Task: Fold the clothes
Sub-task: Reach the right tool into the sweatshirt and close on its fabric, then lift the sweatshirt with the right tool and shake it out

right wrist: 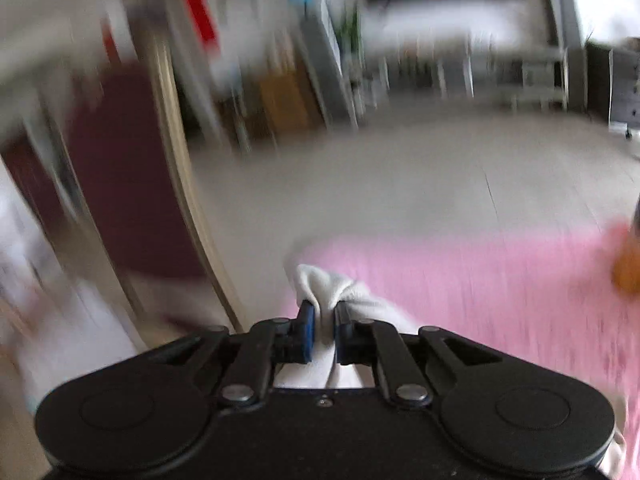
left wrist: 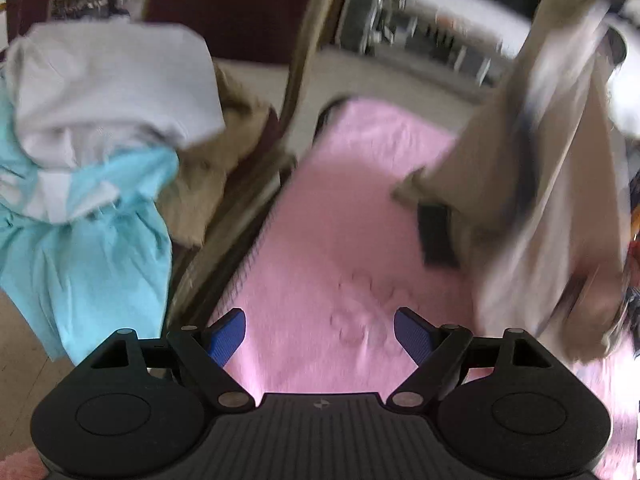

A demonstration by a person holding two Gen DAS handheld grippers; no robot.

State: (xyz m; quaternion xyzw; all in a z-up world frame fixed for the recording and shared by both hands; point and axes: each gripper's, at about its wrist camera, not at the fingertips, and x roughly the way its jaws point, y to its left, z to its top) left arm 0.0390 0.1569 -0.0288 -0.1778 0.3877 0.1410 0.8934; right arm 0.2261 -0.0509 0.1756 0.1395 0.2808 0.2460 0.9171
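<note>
While my left gripper [left wrist: 320, 334] is hanging released over bare pink blanket [left wrist: 340, 216], my right gripper [right wrist: 323, 330] is pinching a beige garment [left wrist: 540, 184] beyond its fingertips.

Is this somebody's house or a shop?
Probably a home, a living room perhaps: a fluffy pink cover spread for folding, clothes heaped on a maroon chair, and white furniture across the pale floor.

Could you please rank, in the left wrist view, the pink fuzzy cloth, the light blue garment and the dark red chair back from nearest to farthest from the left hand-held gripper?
From the left hand-held gripper:
1. Pink fuzzy cloth, directly beneath and ahead.
2. Light blue garment, on the left.
3. Dark red chair back, far, upper middle.
</note>
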